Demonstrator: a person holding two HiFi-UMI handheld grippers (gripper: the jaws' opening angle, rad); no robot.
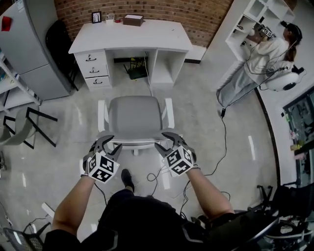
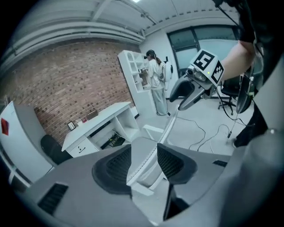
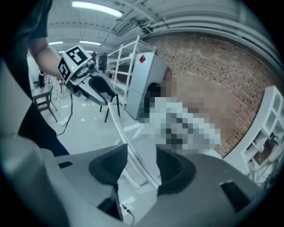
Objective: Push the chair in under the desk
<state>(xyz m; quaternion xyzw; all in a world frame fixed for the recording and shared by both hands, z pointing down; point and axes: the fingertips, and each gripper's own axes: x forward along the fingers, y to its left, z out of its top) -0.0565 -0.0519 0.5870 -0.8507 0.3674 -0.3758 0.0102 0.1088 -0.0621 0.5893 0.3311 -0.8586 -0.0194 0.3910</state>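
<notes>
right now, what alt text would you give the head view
A person holds the left gripper and the right gripper open astride the back edge of a grey and white chair, which stands pulled out from a white desk against a brick wall. A second person stands at white shelves on the right.

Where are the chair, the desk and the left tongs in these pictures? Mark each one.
chair (image 1: 136,115): head view, middle of its grey seat.
desk (image 1: 132,35): head view, bare white top.
left tongs (image 1: 111,143): head view, midway between the fingertips.
</notes>
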